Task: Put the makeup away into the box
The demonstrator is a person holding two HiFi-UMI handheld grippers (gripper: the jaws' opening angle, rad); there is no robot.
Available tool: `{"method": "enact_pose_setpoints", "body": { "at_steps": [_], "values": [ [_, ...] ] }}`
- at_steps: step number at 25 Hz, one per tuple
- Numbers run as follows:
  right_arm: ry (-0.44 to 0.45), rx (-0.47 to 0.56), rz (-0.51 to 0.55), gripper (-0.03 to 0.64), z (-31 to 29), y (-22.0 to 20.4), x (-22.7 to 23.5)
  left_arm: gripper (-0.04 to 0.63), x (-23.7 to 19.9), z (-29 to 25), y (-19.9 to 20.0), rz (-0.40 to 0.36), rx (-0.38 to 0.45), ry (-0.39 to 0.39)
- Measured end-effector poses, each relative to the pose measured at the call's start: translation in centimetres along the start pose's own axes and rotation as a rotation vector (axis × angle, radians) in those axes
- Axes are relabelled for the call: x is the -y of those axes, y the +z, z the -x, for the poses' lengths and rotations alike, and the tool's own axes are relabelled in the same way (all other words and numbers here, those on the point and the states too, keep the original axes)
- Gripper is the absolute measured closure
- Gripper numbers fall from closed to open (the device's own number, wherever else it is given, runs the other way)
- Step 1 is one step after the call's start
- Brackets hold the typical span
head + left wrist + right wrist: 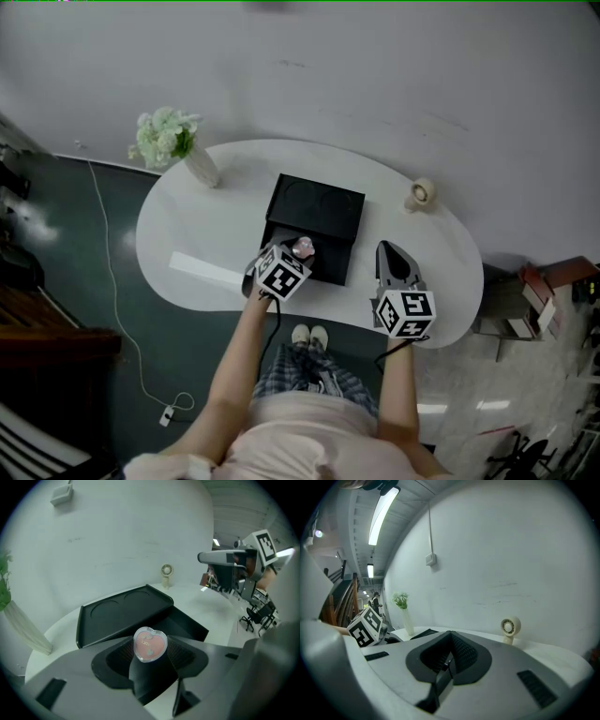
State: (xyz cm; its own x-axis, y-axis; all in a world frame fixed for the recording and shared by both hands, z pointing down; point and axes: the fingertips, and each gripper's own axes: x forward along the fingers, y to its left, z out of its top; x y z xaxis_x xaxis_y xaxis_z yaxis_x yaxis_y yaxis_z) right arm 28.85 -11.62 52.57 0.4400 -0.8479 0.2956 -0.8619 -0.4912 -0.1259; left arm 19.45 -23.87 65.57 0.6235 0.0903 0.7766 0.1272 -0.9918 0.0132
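Note:
A pink heart-shaped compact [303,247] [150,644] sits between the pads of my left gripper [298,253] [150,652], which is shut on it. It hangs just over the near part of the open black box [330,268] [190,626]. The box lid [316,208] [123,611] lies flat behind it. The box interior under the compact is hidden. My right gripper [392,253] [448,660] hovers to the right of the box near the table's front edge, jaws together with nothing in them. It also shows in the left gripper view as the right gripper [224,558].
The white rounded table [216,225] carries a vase of white flowers [180,148] [404,611] at back left and a small white fan [422,194] [166,572] [509,628] at back right. A pale strip [202,269] lies left of the box. A cable [112,281] runs on the floor.

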Motion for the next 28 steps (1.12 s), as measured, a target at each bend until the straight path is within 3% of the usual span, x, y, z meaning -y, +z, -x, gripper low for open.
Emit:
{"method": "enact_pose_setpoints", "body": {
  "at_steps": [4,12,16,24,28],
  "values": [
    [-0.014,-0.004,-0.004,0.6,0.4,-0.2,0.5,0.353,0.7,-1.3,-0.8,-0.036,-0.055,-0.021],
    [-0.022,-0.01,-0.007,0.601,0.3,-0.3,0.7,0.349,0.8,-2.0,-1.3,0.006,-0.028,-0.051],
    [-0.015,-0.01,-0.006,0.601,0.0,-0.2,0.5,0.259,1.3,-1.6,-1.2,0.052,0.013,-0.09],
    [-0.007,-0.01,-0.003,0.6,-0.2,-0.2,0.2,0.247,0.5,-0.1,-0.2,0.118,0.112,-0.071],
    [-0.005,-0.003,0.0,0.601,-0.1,0.1,0.2,0.249,-0.7,1.6,1.3,0.183,0.212,-0.026]
  ]
}}
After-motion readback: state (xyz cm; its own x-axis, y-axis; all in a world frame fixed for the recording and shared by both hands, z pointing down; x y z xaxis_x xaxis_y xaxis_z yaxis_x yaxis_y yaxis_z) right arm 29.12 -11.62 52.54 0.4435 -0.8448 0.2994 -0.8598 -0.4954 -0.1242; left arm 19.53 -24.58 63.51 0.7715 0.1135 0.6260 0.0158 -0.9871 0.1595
